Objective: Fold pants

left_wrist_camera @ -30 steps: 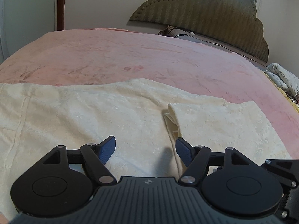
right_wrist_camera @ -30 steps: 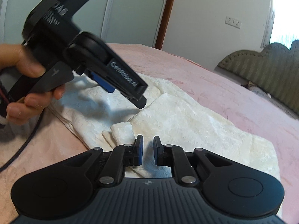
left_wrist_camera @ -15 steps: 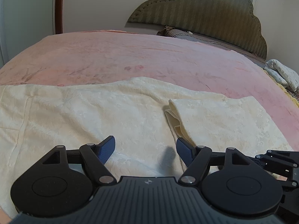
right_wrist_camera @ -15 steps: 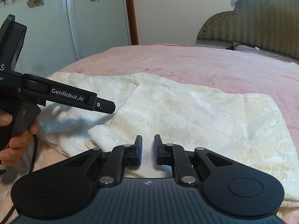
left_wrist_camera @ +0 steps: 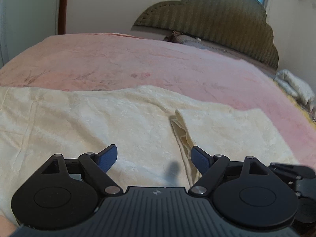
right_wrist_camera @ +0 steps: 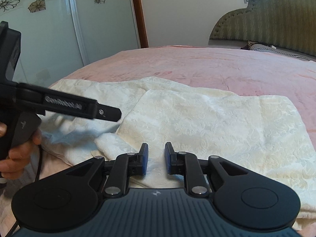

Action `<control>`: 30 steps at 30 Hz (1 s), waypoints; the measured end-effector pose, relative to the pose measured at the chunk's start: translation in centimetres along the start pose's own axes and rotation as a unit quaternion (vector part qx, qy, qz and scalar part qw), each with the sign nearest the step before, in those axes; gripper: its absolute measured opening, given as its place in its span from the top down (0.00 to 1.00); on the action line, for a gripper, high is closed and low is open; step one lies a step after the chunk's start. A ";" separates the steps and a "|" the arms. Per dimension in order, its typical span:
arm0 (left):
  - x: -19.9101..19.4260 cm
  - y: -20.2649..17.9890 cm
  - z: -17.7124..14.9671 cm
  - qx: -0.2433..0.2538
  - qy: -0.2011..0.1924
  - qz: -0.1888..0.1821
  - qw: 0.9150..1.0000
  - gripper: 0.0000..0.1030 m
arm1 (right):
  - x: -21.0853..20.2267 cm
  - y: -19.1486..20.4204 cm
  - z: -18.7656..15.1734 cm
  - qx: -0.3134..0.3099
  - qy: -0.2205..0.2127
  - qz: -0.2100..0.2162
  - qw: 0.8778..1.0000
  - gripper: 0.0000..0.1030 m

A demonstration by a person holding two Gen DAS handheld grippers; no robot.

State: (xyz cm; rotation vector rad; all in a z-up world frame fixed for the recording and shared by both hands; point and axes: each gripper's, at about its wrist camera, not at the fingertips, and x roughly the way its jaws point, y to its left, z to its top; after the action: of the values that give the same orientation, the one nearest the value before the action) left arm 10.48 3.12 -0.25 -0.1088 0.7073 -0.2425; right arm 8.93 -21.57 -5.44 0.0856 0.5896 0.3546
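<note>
Cream textured pants (left_wrist_camera: 98, 126) lie flat on the pink bed, with one end folded over into a doubled layer (left_wrist_camera: 227, 130). My left gripper (left_wrist_camera: 154, 158) hovers open and empty above the folded edge (left_wrist_camera: 180, 136). In the right wrist view the pants (right_wrist_camera: 217, 122) spread ahead, the folded layer on top. My right gripper (right_wrist_camera: 156, 158) hangs just above the near edge of the cloth, its jaws a narrow gap apart and holding nothing. The left gripper's body (right_wrist_camera: 65, 106) and the hand holding it show at the left.
The pink bedspread (left_wrist_camera: 158, 63) stretches far behind the pants. A green padded headboard (left_wrist_camera: 217, 13) stands at the back, with a pillow below it. A folded white blanket (left_wrist_camera: 292, 85) lies at the right bed edge. Wardrobe doors (right_wrist_camera: 59, 29) stand at the left.
My right gripper has swung to face across the pants and its jaws have parted slightly. The left gripper stayed open, nearly still over the fold.
</note>
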 end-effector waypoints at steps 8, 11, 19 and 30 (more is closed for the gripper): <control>-5.8 7.5 0.2 -0.056 -0.056 0.195 0.978 0.03 | -0.3 1.9 0.6 -0.006 -0.002 -0.071 0.997 0.28; -8.5 11.0 0.0 -0.091 -0.064 0.251 0.961 0.03 | -0.9 4.0 1.7 -0.037 -0.023 -0.021 0.999 0.27; -13.4 18.0 -0.8 -0.224 -0.049 0.249 0.941 0.04 | 1.2 16.4 1.7 -0.287 -0.038 0.052 0.956 0.27; -12.7 22.6 -4.6 -0.393 0.015 0.018 0.919 0.04 | 6.3 26.6 -2.3 -0.506 -0.070 -0.007 0.860 0.27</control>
State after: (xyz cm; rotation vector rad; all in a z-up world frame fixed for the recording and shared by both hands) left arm 2.32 28.19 0.22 -0.8612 0.8042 0.0903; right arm 4.45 5.46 -5.89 -0.9038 0.1997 0.6030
